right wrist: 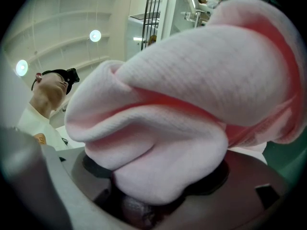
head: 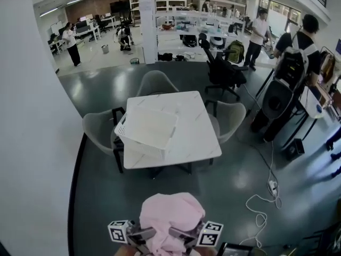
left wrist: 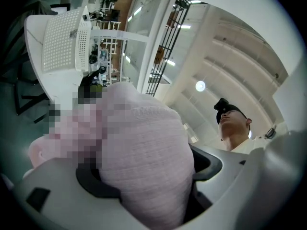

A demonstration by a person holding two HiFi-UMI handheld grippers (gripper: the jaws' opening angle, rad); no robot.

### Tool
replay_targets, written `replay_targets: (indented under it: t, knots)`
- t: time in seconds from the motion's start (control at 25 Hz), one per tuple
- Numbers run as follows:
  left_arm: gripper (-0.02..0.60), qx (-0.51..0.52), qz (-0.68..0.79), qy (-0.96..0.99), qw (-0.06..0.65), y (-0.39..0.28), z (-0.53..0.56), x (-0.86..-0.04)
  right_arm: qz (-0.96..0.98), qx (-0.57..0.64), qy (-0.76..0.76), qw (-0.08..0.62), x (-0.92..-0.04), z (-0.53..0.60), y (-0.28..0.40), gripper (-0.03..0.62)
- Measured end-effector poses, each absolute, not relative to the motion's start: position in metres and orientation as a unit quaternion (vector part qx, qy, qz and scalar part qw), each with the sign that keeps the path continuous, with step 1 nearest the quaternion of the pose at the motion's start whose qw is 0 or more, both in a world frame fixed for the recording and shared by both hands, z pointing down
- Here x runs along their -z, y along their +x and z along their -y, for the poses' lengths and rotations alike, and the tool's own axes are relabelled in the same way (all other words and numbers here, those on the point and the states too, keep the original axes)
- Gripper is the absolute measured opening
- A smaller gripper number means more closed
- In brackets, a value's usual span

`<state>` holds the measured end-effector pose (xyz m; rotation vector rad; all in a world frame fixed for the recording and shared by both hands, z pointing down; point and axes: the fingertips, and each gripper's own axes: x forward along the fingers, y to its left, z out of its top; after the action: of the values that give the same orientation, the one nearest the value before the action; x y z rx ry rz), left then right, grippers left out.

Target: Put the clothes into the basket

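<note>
Left tongs (head: pixel 139 237) and right tongs (head: pixel 182 236) both pinch the same pale pink ribbed knit garment (head: pixel 170 216), one on each side of the bundle. They hold it low and close to the person's body, well short of the white marble-patterned square counter (head: pixel 194 135), on its near side. Two grips look like the sensible way to carry it: soft cloth sags and trails from a single pinch, while gathering it from both sides makes one heap that clears the floor. In the left gripper view the jaws press into a thick fold that swells out above them. In the right gripper view a doubled roll of the knit fills the gap in the same way. The fabric looks plush and thick, finely ribbed, and folded over itself in rounded lobes with deeper pink in the creases. What sort of garment it is I cannot tell.

Further off, the white perforated plastic basket (head: pixel 122 129) sits on the counter's left near corner, jutting past the edge, and nothing pink shows in it. Grey shell chairs (head: pixel 98 128) ring the counter. By my reading the garment is in carry, with the whole approach to the counter yet to make.
</note>
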<state>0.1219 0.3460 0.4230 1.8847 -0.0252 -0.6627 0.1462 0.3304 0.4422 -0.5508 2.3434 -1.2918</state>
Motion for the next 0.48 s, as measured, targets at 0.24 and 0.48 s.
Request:
replay_targets:
  t: [0.24,0.48]
  knots:
    - [0.417,0.293,-0.005,0.797,0.528,0.095,-0.276,-0.417,-0.851,0.443,-0.204,0.196,-0.436,-0.261,0.122,0.410]
    - [0.417,0.299,-0.020,0.790,0.535,0.071,-0.232,-0.397,-0.846,0.451,-0.219,0.184,-0.428,-0.220,0.093,0.407]
